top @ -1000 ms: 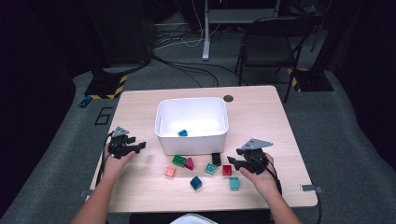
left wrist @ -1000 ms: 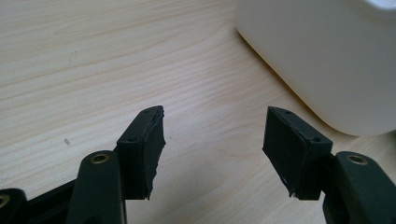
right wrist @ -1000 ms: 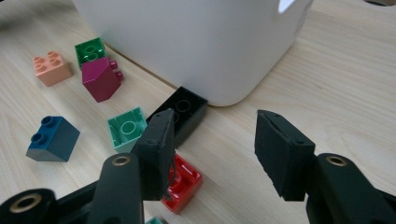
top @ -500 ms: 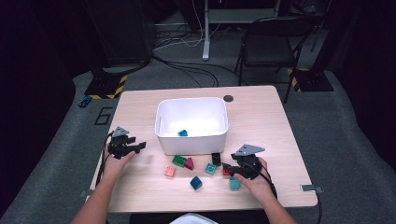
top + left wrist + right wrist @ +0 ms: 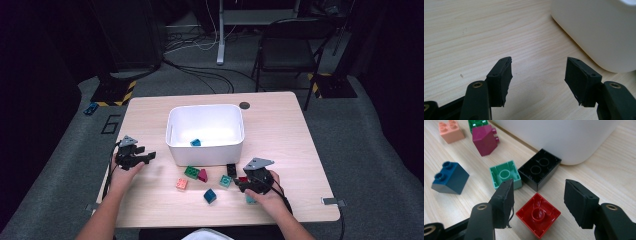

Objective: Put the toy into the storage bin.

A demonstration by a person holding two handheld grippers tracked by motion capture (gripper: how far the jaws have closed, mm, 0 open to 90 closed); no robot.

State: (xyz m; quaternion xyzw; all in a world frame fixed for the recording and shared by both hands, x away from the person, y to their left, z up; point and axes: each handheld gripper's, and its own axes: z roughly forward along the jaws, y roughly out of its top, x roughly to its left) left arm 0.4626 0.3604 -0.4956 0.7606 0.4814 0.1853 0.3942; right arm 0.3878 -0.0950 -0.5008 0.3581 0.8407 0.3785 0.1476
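Observation:
A white bin (image 5: 205, 131) stands mid-table with a teal brick (image 5: 196, 142) inside. In front of it lie loose bricks. My right gripper (image 5: 241, 183) hangs low over them, and its jaws have just been opening. In the right gripper view, the right gripper (image 5: 539, 195) is open around an upturned red brick (image 5: 538, 213) on the table, its pads clear of the brick. Just beyond lie a black brick (image 5: 539, 168) and a light green one (image 5: 505, 177). My left gripper (image 5: 149, 157) rests open left of the bin, and nothing lies between the jaws of the left gripper (image 5: 537, 72).
More bricks lie nearby: dark blue (image 5: 450, 178), magenta (image 5: 484, 140), salmon (image 5: 451, 131) and green (image 5: 477, 123). A teal brick (image 5: 250, 200) peeks out under my right hand. The wooden table (image 5: 280, 125) has bare room right of the bin. A chair (image 5: 285, 55) stands behind.
My right gripper has moved left and down onto the cluster of bricks, over the red one, with its jaws wider apart. The left gripper has stayed put.

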